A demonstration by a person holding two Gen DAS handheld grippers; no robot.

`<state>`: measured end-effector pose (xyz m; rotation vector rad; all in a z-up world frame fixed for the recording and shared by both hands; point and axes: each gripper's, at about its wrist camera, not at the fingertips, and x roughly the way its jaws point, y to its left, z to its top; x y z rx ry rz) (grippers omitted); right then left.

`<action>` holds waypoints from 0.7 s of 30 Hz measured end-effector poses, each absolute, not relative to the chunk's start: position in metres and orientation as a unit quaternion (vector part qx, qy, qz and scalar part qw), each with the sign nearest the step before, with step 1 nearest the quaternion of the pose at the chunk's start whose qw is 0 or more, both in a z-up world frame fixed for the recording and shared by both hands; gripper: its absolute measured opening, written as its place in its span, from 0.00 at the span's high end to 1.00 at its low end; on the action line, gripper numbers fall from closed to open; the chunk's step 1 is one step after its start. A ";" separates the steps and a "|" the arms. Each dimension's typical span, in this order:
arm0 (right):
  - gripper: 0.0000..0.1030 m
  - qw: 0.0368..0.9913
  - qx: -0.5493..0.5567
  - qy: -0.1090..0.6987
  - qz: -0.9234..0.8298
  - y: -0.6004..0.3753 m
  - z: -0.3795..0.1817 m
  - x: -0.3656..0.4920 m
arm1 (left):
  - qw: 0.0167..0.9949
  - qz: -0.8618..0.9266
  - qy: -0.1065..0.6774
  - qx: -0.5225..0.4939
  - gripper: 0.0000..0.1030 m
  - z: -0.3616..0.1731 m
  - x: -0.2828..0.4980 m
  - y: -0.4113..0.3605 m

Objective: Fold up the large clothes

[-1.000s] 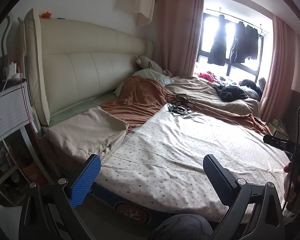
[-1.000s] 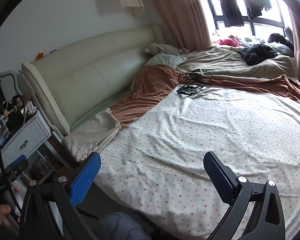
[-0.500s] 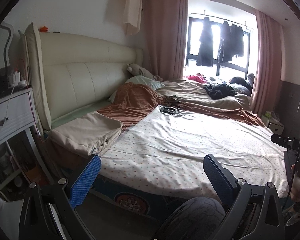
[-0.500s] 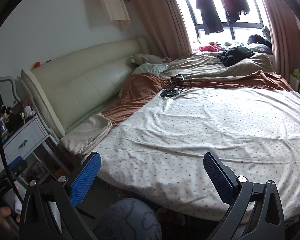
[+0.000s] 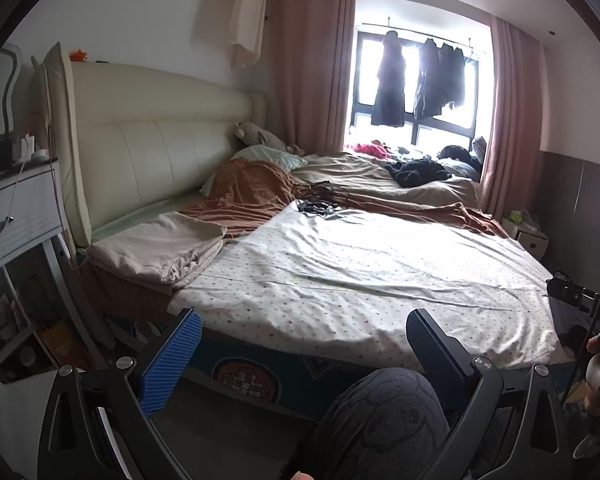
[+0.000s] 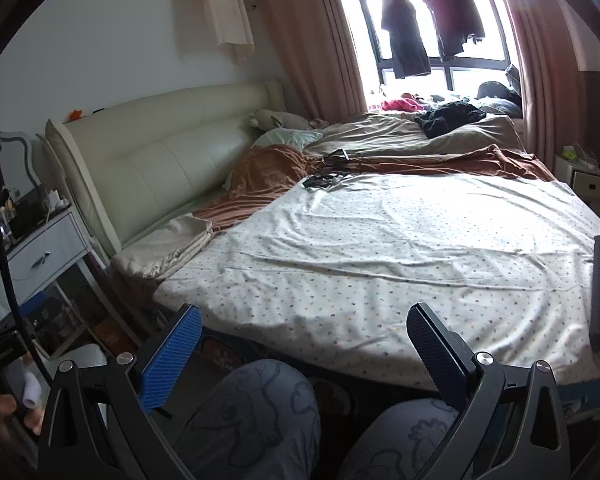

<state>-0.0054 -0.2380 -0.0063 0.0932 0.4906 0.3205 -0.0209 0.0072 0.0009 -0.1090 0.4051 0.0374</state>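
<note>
Blue textured pads line the inner faces of the black two-finger left gripper (image 5: 302,354), whose jaws stand spread wide with nothing between them. The right gripper (image 6: 302,354), of the same build, is likewise spread and holds nothing. Both grippers hang off the near edge of the bed, clear of all fabric. Below them appear the person's knees in grey patterned trousers (image 6: 256,412).

Just beyond the fingertips lies the large white sheet with small coloured dots (image 5: 360,264), spread nearly flat over the mattress, lightly creased, its near edge draping over the bed side. At its left edge rests a folded beige cloth stack (image 5: 160,248). Beyond the sheet lie a rumpled rust-brown blanket (image 5: 252,196) and a tangle of black cables (image 5: 316,204). A cream padded leather headboard (image 5: 148,140) stands to the left, beside a white bedside drawer unit (image 6: 44,256). Dark garments (image 6: 404,36) hang on a rail at the window, between pink curtains (image 5: 308,64).
</note>
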 end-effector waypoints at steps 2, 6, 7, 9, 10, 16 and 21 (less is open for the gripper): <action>0.00 0.957 0.048 0.241 0.157 -0.241 -0.010 -0.011 | 0.978 0.018 0.201 -0.050 0.01 -0.001 -0.024 0.005; 0.00 0.957 0.039 0.242 0.155 -0.240 -0.012 -0.013 | 0.979 0.013 0.198 -0.049 0.00 0.000 -0.027 0.001; 0.00 0.957 0.038 0.241 0.154 -0.240 -0.013 -0.014 | 0.979 0.012 0.196 -0.050 0.00 0.001 -0.027 0.000; 0.00 0.958 0.038 0.240 0.156 -0.240 -0.012 -0.015 | 0.979 0.013 0.195 -0.051 0.00 0.002 -0.028 -0.001; 0.00 0.958 0.039 0.239 0.156 -0.239 -0.012 -0.016 | 0.980 0.012 0.194 -0.051 0.01 0.003 -0.028 -0.001; 0.00 0.958 0.044 0.235 0.159 -0.239 -0.012 -0.018 | 0.981 0.014 0.188 -0.051 0.01 0.004 -0.029 -0.003; 0.00 0.957 0.045 0.238 0.161 -0.238 -0.011 -0.019 | 0.979 0.015 0.195 -0.055 0.00 0.002 -0.025 -0.002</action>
